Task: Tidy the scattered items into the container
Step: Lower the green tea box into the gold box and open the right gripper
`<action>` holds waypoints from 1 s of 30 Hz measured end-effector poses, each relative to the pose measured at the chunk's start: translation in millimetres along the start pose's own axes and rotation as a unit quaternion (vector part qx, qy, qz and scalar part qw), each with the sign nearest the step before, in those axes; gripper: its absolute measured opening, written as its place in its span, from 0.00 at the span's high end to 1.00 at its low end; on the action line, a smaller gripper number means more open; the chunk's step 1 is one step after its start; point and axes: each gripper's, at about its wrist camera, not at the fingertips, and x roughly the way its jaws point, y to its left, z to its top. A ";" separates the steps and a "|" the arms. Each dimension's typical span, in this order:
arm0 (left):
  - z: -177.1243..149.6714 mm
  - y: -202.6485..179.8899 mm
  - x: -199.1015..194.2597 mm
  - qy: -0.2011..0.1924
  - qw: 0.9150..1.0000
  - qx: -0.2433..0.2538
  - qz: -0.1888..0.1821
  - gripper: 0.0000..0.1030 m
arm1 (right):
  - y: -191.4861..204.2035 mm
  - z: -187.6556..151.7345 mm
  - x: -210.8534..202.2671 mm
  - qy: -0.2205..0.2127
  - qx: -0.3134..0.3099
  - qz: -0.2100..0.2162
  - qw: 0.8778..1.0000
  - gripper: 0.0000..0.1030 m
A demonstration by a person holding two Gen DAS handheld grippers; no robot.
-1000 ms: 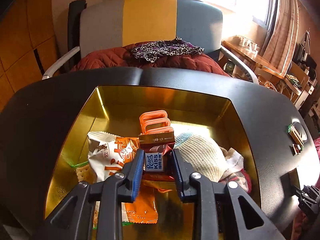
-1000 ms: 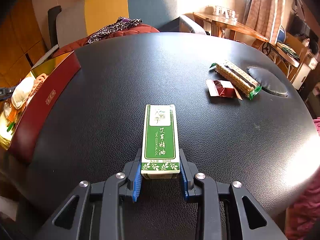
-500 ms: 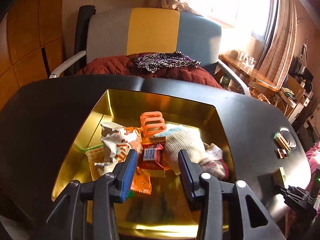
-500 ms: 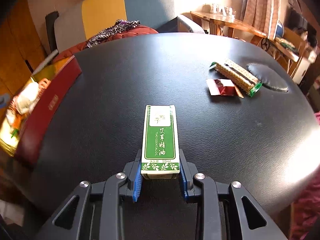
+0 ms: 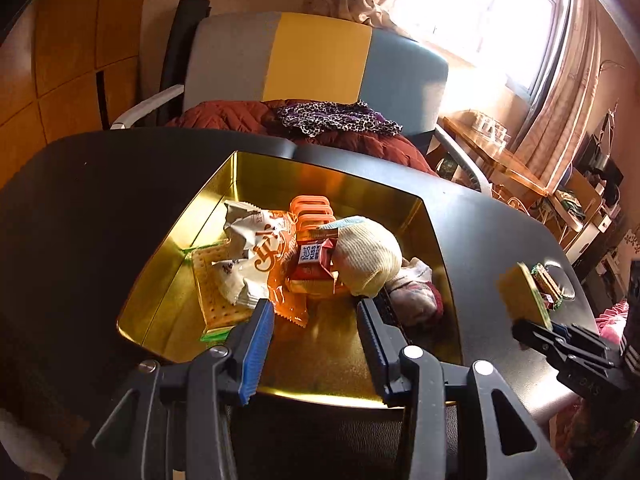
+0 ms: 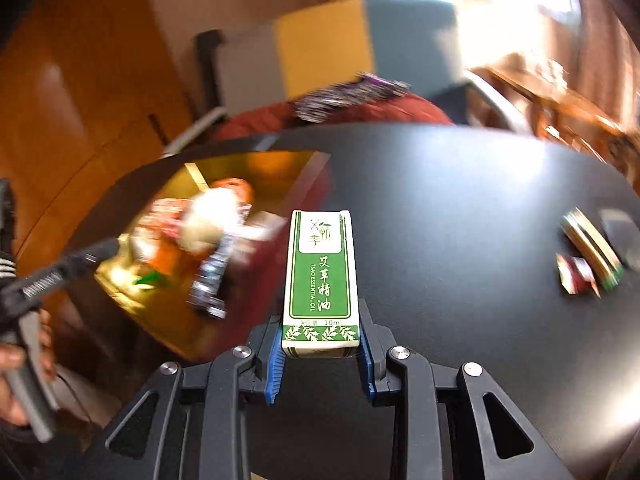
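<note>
The gold tin (image 5: 320, 184) on the black table holds a white-and-orange snack bag (image 5: 256, 256), crackers (image 5: 212, 292), a red chocolate pack (image 5: 314, 268), an orange clip (image 5: 310, 212) and a cream knitted bundle (image 5: 368, 256). My left gripper (image 5: 316, 312) hangs open over the tin's near side with nothing between its fingers. My right gripper (image 6: 320, 340) is shut on a green essential-oil box (image 6: 320, 276), held above the table just right of the blurred tin (image 6: 256, 164). From the left wrist view the same box (image 5: 520, 296) shows at the right.
A long cracker pack (image 6: 592, 248) and a red wrapper (image 6: 576, 280) lie on the table at far right, beside a round recess (image 5: 560, 280). A chair with a red jacket (image 5: 304, 120) stands behind the table. A hand (image 6: 16, 364) holds the left gripper's handle.
My left gripper opened, let go of the chocolate pack in the tin and drew back and up. My right gripper lifted the green box and swung it left toward the tin.
</note>
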 end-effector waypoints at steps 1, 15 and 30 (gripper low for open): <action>-1.4 1.3 -0.8 0.000 1.000 -0.003 -0.001 0.57 | 11.9 5.5 3.8 0.001 -0.013 0.011 1.000 0.70; -8.0 22.9 -8.8 -0.008 0.999 -0.034 -0.003 0.57 | 104.7 28.1 91.2 0.102 -0.089 0.106 0.985 0.70; -7.5 13.9 -12.6 -0.009 1.000 -0.025 -0.006 0.57 | 96.5 22.8 87.9 0.099 -0.063 0.115 0.986 0.67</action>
